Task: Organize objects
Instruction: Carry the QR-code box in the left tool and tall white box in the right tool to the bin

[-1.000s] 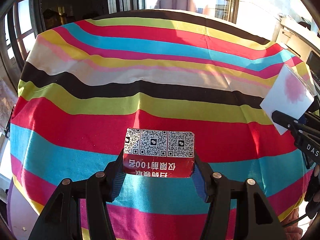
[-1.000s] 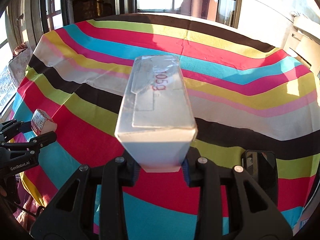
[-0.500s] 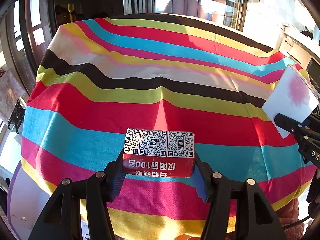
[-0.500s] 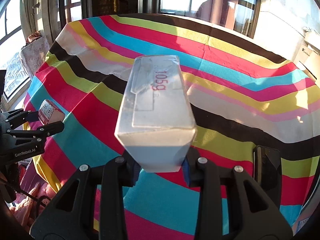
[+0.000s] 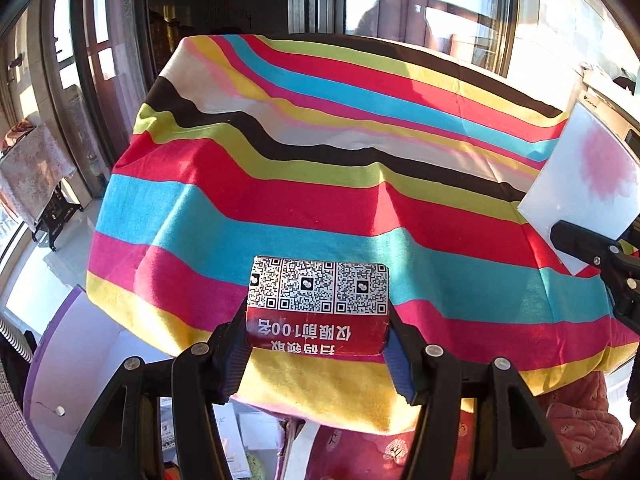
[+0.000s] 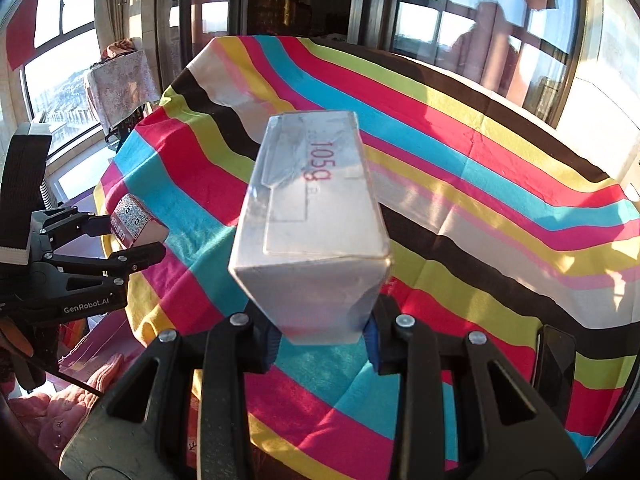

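A soft, slightly rumpled striped cloth [image 5: 328, 184] covers the table, its bands of red, turquoise, yellow-green, black, white, pink and yellow running across the middle of both views and draping over the near edge.

In the lower centre of the left wrist view, the left gripper [image 5: 318, 340] is clamped on a small red box [image 5: 318, 304]. The box is a flat-faced cardboard rectangle with rounded corners; its upper face carries three black-and-white QR codes above a glossy red band with white printed characters. The dark pads press on its two short sides, the jaws standing partly apart to the box's width. It is held in the air over the near edge of the cloth. The right wrist view shows the same box at the left edge of the frame, between the black fingers of that gripper.

In the lower centre of the right wrist view, the right gripper [image 6: 322, 332] is closed narrowly on the near end of a long white box [image 6: 312, 220]. It is wrapped in clear, shiny film, is rectangular, and has "105g" printed in red on its top face. It juts forward above the cloth. In the left wrist view its broad white face with a pink blot shows at the right edge.

A flat black phone [image 6: 554, 364] lies on the cloth at the lower right of the right wrist view.
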A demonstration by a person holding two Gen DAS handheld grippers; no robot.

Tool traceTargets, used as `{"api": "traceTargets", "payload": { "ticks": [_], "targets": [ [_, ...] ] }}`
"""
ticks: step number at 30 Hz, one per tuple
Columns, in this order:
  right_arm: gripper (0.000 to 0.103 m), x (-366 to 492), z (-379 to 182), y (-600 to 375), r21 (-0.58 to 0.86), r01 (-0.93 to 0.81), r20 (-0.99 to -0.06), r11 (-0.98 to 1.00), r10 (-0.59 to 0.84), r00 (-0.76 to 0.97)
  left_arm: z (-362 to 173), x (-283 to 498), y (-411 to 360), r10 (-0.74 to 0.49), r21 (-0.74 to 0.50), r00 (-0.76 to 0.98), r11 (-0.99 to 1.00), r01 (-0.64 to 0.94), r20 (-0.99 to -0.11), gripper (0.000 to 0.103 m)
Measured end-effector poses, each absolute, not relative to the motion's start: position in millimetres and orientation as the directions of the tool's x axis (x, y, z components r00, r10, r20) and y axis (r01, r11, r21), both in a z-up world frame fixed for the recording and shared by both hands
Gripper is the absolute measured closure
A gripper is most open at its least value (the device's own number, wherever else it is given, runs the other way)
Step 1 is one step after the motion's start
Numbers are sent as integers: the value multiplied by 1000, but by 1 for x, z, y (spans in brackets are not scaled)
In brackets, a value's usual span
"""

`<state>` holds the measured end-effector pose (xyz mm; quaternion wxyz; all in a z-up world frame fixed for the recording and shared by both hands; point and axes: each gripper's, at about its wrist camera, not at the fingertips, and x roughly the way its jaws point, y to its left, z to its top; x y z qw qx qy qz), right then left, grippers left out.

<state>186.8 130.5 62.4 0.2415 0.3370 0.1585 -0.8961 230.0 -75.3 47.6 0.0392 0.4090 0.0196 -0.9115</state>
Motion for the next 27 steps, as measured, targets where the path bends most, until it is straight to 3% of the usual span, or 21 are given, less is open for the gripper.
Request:
{"api": "traceTargets", "payload": {
  "ticks": [27],
  "targets": [
    [65, 288, 44, -73, -255, 917, -740, -307, -549, -389, 25, 346, -228, -317, -14, -557, -860, 509, -767, 44]
  ]
}}
